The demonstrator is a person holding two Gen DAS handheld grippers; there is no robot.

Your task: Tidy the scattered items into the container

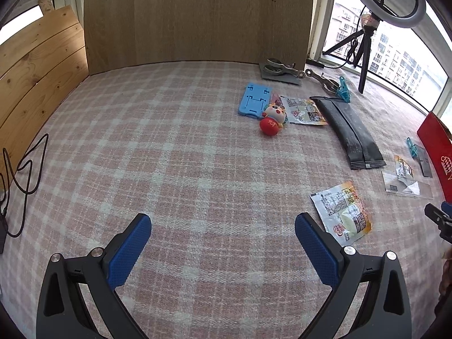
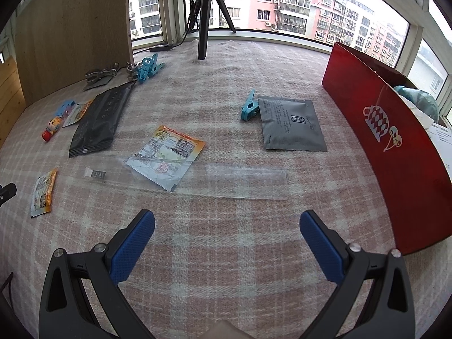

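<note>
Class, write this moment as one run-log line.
left claw: open, empty | right claw: open, empty | clear plastic ruler: on checked cloth, ahead of right claw | red cardboard box: right

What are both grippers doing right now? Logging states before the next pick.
Left gripper: open, holding nothing, above the checked cloth.
Right gripper: open, holding nothing, short of the clear ruler.

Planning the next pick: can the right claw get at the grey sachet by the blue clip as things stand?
Probably yes. The right claw is open and empty, and the grey sachet lies flat ahead; only the clear ruler lies between, low enough to pass over.
</note>
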